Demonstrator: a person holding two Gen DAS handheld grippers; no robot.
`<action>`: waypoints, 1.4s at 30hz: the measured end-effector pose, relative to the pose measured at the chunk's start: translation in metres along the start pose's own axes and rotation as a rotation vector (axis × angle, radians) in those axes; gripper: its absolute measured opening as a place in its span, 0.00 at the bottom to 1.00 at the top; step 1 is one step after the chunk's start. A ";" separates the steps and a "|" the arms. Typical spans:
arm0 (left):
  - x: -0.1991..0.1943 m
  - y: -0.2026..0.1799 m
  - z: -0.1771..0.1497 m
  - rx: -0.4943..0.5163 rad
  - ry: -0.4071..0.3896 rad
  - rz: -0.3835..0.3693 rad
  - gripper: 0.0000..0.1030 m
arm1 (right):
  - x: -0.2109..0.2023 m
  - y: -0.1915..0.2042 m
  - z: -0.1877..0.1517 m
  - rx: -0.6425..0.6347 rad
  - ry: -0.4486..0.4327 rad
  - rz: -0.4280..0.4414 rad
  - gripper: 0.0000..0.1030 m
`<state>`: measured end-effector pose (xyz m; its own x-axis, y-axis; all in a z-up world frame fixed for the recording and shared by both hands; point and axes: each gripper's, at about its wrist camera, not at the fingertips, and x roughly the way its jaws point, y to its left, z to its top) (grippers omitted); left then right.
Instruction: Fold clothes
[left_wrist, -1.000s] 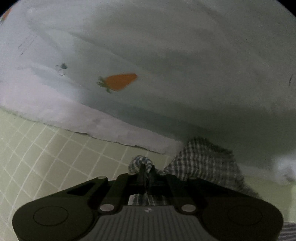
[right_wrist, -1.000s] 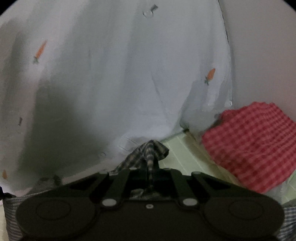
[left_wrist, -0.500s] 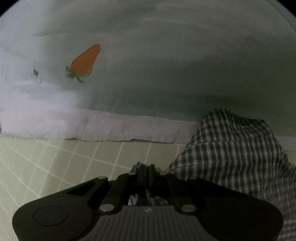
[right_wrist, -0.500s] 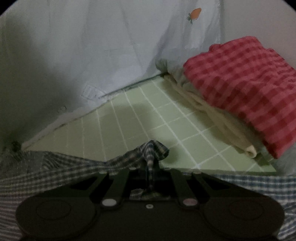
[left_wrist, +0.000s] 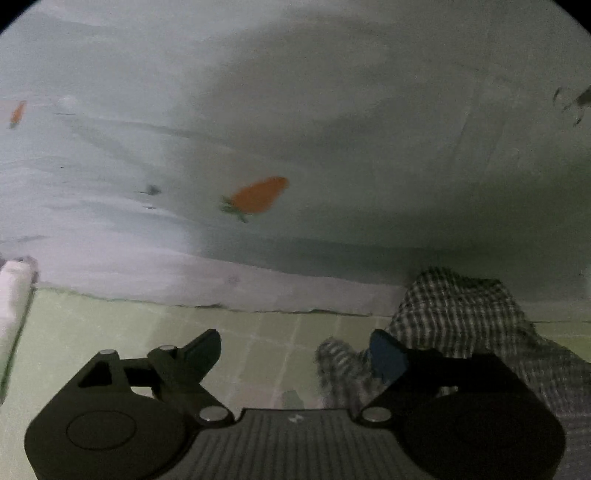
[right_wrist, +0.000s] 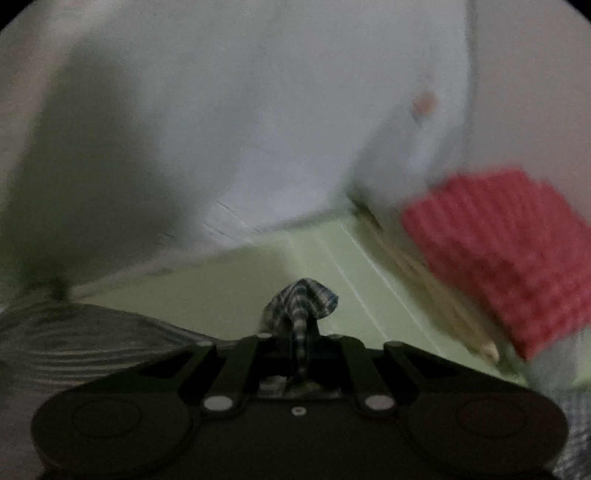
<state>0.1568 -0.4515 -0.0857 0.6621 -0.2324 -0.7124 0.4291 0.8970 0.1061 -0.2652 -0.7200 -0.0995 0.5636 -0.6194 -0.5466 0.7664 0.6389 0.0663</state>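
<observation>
A dark checked garment lies on the green gridded mat, bunched at the right of the left wrist view. My left gripper is open, its jaws wide apart; the cloth's edge lies loose against the right finger. My right gripper is shut on a pinched corner of the same checked garment, which sticks up between the fingers, with more of it spread at the lower left.
A pale cloth with carrot prints hangs behind the mat in both views. A folded red checked cloth sits on a stack of cream cloth at the right of the mat.
My left gripper has opened and let go of the checked garment's corner. The right gripper still holds its corner and has swung; the view is blurred.
</observation>
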 end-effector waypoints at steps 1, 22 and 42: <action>-0.010 0.004 -0.006 -0.004 -0.003 -0.001 0.86 | -0.010 0.012 -0.002 -0.022 -0.012 0.048 0.06; -0.122 -0.063 -0.130 0.121 0.187 -0.349 0.87 | -0.095 0.014 -0.105 0.112 0.139 0.101 0.99; -0.091 -0.166 -0.142 0.149 0.331 -0.621 0.02 | -0.084 -0.045 -0.132 0.187 0.182 -0.145 1.00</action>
<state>-0.0622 -0.5260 -0.1366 0.0572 -0.5359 -0.8423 0.7607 0.5698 -0.3109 -0.3879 -0.6361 -0.1667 0.3929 -0.5952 -0.7010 0.8877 0.4446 0.1201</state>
